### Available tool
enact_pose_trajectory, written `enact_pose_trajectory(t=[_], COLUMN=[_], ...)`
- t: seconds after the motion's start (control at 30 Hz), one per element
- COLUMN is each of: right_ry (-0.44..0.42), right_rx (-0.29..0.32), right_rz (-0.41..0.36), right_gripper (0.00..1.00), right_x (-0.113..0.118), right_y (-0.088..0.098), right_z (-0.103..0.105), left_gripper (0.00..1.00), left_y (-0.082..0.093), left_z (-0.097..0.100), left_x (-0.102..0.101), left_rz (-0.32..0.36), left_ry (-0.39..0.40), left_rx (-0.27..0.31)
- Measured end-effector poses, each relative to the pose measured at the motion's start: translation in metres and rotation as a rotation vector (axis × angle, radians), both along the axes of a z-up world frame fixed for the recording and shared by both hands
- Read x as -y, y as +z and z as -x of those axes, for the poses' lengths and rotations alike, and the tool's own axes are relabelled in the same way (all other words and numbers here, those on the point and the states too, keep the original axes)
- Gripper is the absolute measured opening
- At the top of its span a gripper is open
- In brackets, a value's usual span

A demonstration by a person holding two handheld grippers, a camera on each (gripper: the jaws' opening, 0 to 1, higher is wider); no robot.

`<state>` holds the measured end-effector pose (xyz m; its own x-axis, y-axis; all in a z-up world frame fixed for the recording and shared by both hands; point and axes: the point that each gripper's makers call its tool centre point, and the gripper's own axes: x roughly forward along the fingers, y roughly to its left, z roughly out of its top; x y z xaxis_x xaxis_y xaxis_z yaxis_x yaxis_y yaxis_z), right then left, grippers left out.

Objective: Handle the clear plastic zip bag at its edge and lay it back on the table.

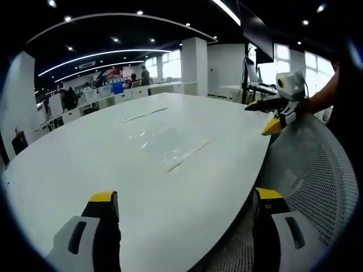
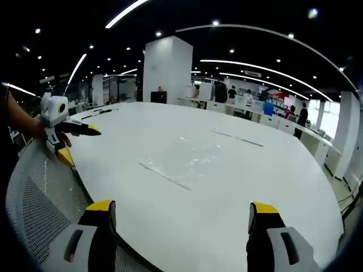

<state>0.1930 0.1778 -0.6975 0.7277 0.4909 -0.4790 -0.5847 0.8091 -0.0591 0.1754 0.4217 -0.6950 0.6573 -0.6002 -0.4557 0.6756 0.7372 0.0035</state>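
Note:
The clear plastic zip bag (image 1: 164, 143) lies flat on the white table (image 1: 85, 164), its zip edge a pale line facing me. In the right gripper view the bag (image 2: 190, 158) rests mid-table, beyond my jaws. My left gripper (image 1: 184, 195) hovers over the table's near edge, open and holding nothing, well short of the bag. My right gripper (image 2: 182, 207) is also open and empty, over the near edge. Each gripper shows in the other's view, held off the table's side over a chair: the right gripper (image 1: 262, 118) and the left gripper (image 2: 81, 144), both with jaws apart.
A grey mesh chair back (image 1: 317, 170) stands against the table's near edge, also seen as the mesh chair (image 2: 39, 198). A white pillar (image 2: 167, 71) rises behind the table. Desks with people (image 2: 266, 105) fill the far office. A dark monitor (image 1: 255, 34) hangs above.

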Motion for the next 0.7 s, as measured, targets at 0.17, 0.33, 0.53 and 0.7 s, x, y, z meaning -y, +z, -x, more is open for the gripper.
enact_pose_trajectory(t=[0.17, 0.33, 0.53, 0.7], right_ry=[0.002, 0.005, 0.005, 0.005], right_rx=[-0.003, -0.005, -0.005, -0.002], right_rz=[0.002, 0.004, 0.005, 0.007], right_gripper=[0.98, 0.98, 0.98, 0.98], right_x=[-0.0011, -0.0021, -0.0023, -0.0017], right_y=[0.0004, 0.0004, 0.0005, 0.0006], right_z=[0.0005, 0.001, 0.0013, 0.0012], left_gripper=[0.98, 0.97, 0.97, 0.98], left_y=[-0.0013, -0.0007, -0.0014, -0.0018], left_z=[-0.0008, 0.0, -0.0004, -0.0007], left_x=[-0.0018, -0.0002, -0.0009, -0.0015], left_rz=[0.0, -0.001, 0.0, 0.004], left_ry=[0.001, -0.002, -0.005, -0.005], left_rx=[0.001, 0.0, 0.003, 0.002])
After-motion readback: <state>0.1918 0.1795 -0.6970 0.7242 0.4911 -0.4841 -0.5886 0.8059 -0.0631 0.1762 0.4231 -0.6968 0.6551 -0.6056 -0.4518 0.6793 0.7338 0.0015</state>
